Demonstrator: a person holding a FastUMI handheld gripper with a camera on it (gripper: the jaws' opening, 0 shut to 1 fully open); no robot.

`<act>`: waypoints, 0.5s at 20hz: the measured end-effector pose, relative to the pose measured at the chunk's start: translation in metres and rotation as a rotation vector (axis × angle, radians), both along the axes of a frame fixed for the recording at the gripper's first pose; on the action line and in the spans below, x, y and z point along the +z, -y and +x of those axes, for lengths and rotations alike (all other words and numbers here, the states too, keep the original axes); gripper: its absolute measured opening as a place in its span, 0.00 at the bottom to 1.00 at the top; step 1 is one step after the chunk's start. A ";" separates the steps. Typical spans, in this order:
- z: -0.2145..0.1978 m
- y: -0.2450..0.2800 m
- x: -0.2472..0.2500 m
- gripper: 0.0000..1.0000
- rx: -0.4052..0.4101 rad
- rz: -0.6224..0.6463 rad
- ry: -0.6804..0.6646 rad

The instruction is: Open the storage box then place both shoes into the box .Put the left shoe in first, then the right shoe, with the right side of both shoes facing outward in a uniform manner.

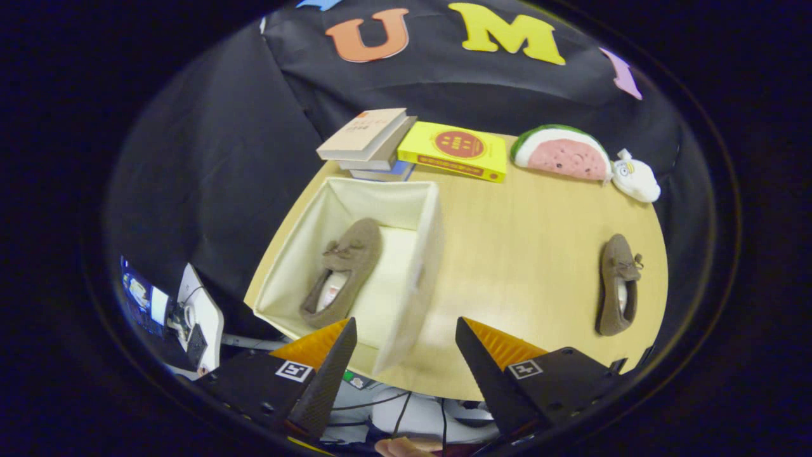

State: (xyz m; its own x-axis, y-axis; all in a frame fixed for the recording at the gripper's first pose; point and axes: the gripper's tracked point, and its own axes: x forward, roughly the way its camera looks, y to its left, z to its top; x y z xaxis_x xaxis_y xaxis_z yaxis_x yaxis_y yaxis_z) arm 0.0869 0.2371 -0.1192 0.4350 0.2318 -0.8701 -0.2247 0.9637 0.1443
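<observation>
Wooden table [520,254] has bare room mid-surface. Storage box [419,254] stands open near its left edge, one brown shoe [342,273] inside along the left wall. Second shoe [618,285] lies near the right edge, well apart. Books [374,143], yellow book [453,151], watermelon plush [561,152], white toy [636,178] line the far edge. Gripper [406,346] fingers spread wide, holding nothing, box's near corner between them.

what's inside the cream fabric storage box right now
One brown suede shoe lies in the cream fabric storage box. The near wall hides some floor. The open gripper holds nothing.
</observation>
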 end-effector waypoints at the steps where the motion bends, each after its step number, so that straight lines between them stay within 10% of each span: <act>1: 0.004 0.027 -0.003 0.95 -0.032 -0.010 -0.009; 10: 0.053 0.236 -0.042 0.95 -0.339 -0.148 -0.005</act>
